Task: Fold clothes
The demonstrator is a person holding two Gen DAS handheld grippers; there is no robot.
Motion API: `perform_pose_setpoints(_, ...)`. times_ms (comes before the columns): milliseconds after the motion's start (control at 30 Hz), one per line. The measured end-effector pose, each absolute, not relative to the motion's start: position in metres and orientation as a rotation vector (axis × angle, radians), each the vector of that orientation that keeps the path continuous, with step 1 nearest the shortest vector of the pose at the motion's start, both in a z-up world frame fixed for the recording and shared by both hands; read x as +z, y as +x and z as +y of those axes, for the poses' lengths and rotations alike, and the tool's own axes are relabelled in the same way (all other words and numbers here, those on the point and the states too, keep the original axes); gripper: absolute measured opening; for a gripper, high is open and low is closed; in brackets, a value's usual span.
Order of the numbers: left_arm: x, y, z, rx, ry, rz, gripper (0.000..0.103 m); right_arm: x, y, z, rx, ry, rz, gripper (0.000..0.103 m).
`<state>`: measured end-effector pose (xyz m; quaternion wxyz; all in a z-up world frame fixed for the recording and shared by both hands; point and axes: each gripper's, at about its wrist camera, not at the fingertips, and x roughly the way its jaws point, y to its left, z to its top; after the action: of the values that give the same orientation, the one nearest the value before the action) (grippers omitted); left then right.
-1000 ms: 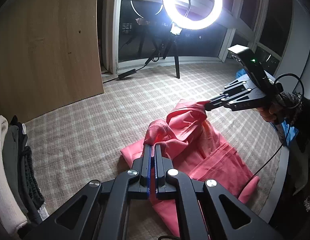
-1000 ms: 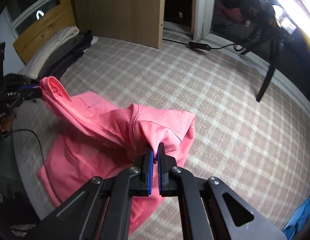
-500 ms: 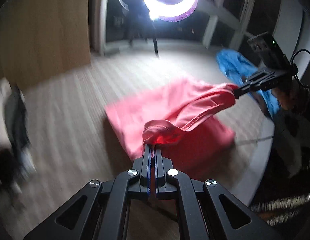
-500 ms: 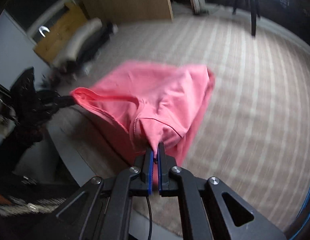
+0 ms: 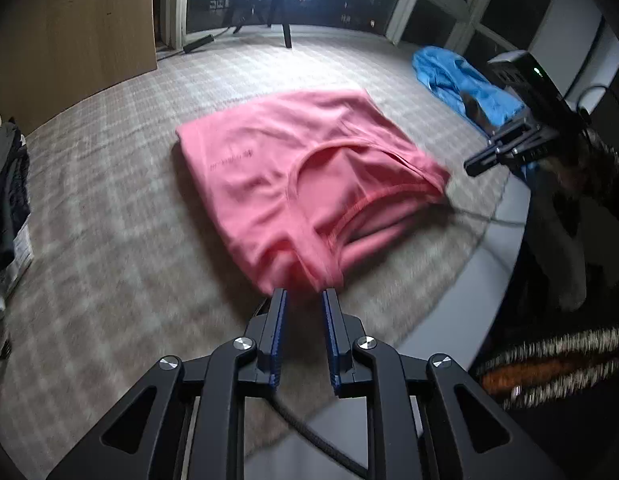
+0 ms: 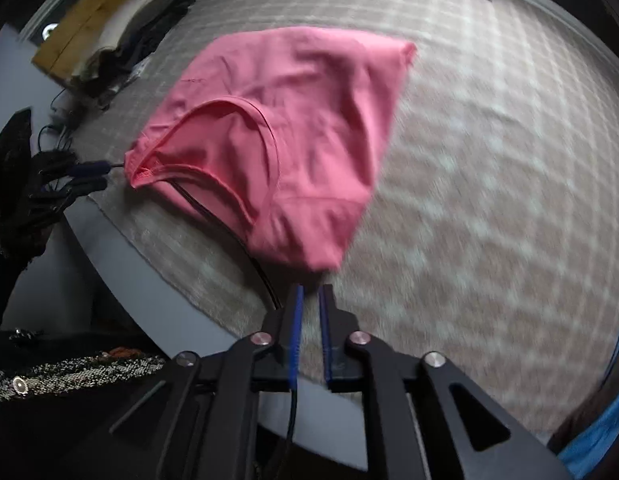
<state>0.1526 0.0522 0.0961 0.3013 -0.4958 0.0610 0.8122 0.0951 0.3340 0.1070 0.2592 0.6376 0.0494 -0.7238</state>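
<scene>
With the pink T-shirt [image 5: 309, 168] laid doubled on the checked mat [image 5: 109, 240], left gripper [image 5: 302, 304] and right gripper [image 6: 310, 300] have just been opening, nothing between them, so another fold likely needs fresh pinches.

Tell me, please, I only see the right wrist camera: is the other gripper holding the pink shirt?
Observer: No. The left gripper has just been opening its jaws. The edge of the pink shirt lies right at its tips, and the pads are not pressing on it.
Operator: What is the blue bit in my bottom corner?
Observer: A crumpled blue garment. It lies on the checked cloth, beyond the right gripper and apart from the shirt.
</scene>
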Motion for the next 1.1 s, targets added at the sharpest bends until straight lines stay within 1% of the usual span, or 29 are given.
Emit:
perform_pose_setpoints(67,0.11,0.155,0.042,2.149,-1.332,0.127,0.017,0.124,0.102,0.344,-1.961,1.684,0.043,0.01)
perform_pose_setpoints(133,0.131,0.16,0.03,2.117,-1.314,0.063,0.017,0.153,0.11,0.357,-1.963,1.629,-0.059,0.01)
perform_pose_setpoints(167,0.143,0.16,0.023,2.119,-1.293,0.031,0.019,0.165,0.113,0.363,-1.957,1.604,-0.1,0.01)
perform_pose_setpoints(233,0.159,0.157,0.013,2.162,-1.258,0.014,0.03,0.194,0.118,0.376,-1.985,1.526,-0.167,0.018)
perform_pose_setpoints(267,0.164,0.155,0.009,2.187,-1.246,0.021,0.035,0.201,0.12,0.375,-2.02,1.504,-0.156,0.029)
perform_pose_setpoints(300,0.16,0.151,0.01,2.206,-1.245,0.045,0.035,0.204,0.122,0.373,-2.064,1.484,-0.132,0.036)
perform_pose_setpoints(400,0.13,0.138,0.019,2.179,-1.317,0.014,0.033,0.187,0.119,0.355,-2.116,1.472,-0.092,0.035)
perform_pose_setpoints(433,0.116,0.132,0.025,2.183,-1.346,0.011,0.033,0.174,0.116,0.343,-2.135,1.461,-0.05,0.034)
perform_pose_setpoints(500,0.105,0.129,0.03,2.191,-1.338,-0.012,0.033,0.153,0.107,0.324,-2.164,1.449,0.024,0.024)
perform_pose_setpoints(567,0.097,0.127,0.04,2.189,-1.317,-0.026,0.03,0.131,0.094,0.311,-2.15,1.48,0.044,0.024)
perform_pose_setpoints(600,0.094,0.128,0.045,2.177,-1.309,-0.023,0.028,0.121,0.089,0.304,-2.128,1.495,0.021,0.024)
perform_pose_setpoints(633,0.092,0.129,0.052,2.166,-1.294,0.001,0.028,0.112,0.083,0.297,-2.105,1.508,-0.005,0.024)
perform_pose_setpoints(767,0.089,0.135,0.061,2.149,-1.282,0.129,0.028,0.1,0.068,0.262,-1.92,1.49,-0.202,0.024)
perform_pose_setpoints(967,0.087,0.15,0.059,2.153,-1.242,0.334,0.028,0.082,0.064,0.183,-1.762,1.465,-0.116,0.025)
perform_pose_setpoints(1067,0.082,0.149,0.061,2.139,-1.227,0.395,0.028,0.069,0.062,0.163,-1.71,1.495,-0.072,0.026)
perform_pose_setpoints(1100,0.078,0.146,0.063,2.14,-1.226,0.418,0.026,0.065,0.062,0.159,-1.691,1.502,-0.072,0.025)
